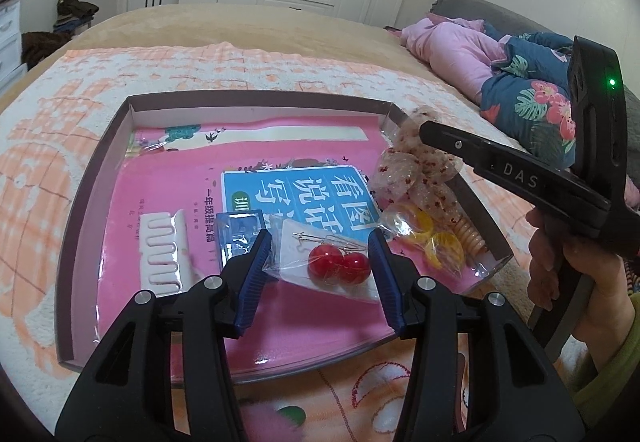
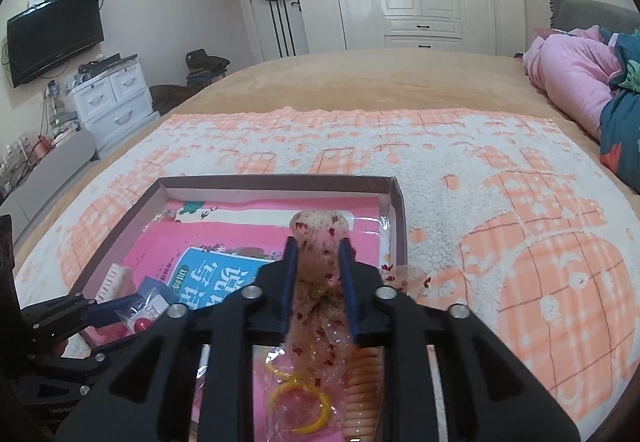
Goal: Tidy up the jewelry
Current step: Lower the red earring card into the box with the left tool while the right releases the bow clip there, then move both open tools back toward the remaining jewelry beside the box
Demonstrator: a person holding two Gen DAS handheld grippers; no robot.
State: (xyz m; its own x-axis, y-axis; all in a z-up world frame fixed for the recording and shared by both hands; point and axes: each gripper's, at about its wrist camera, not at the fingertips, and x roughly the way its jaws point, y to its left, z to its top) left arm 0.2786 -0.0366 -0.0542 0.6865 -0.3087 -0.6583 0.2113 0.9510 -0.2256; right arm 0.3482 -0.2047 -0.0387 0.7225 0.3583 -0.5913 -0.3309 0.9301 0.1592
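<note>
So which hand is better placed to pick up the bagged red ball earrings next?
Left. The left gripper already straddles the red ball earrings, pads not visibly pressing the bag. The right gripper is busy around the sheer speckled hair bow at the box's right edge.

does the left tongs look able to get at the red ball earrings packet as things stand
Probably yes: the left tongs already straddle the red ball earrings packet, blue pads on either side and nothing lying over it. The right tongs are off over the sheer scrunchie.

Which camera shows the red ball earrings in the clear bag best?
The left wrist view: the red ball earrings lie whole in their clear bag, centred between the left hand-held gripper fingers. The right wrist view shows only a red sliver behind the gripper body.
</note>
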